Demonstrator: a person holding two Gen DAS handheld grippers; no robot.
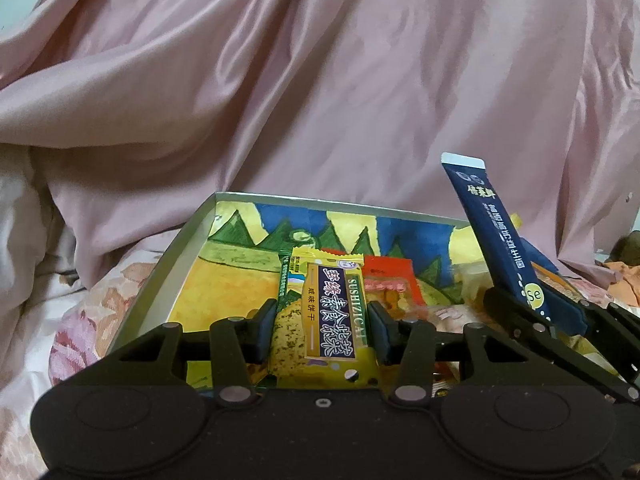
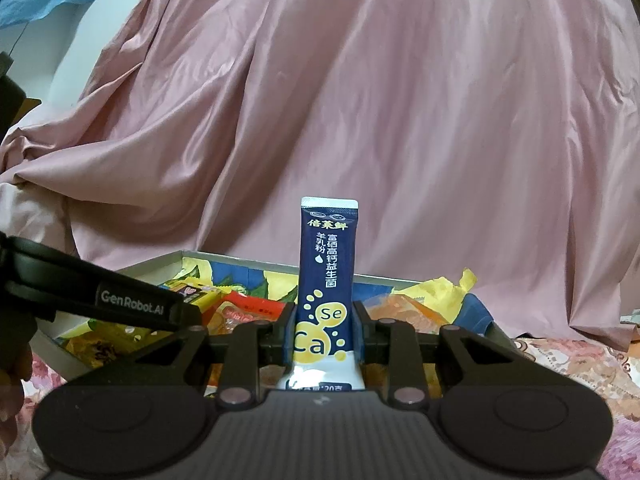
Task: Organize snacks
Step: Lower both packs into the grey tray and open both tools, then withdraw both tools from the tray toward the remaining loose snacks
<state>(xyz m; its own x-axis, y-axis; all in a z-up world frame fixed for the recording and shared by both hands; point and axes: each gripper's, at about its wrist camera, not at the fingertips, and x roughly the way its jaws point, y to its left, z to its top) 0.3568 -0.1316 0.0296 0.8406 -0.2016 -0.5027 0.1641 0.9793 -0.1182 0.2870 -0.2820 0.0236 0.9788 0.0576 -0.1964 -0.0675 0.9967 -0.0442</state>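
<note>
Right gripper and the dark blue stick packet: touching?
Touching. The right wrist view shows the right gripper with both pads pressed on the blue stick packet, holding it upright.

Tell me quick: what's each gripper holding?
Left gripper: shut on the yellow packet.
Right gripper: shut on the blue sachet.

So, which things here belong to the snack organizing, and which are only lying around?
Part of the job:
- yellow biscuit packet, held by left gripper
- navy powder stick, held by right gripper
- painted box
- red packet inside it

Lying about:
- pink sheet
- floral bedding
</note>
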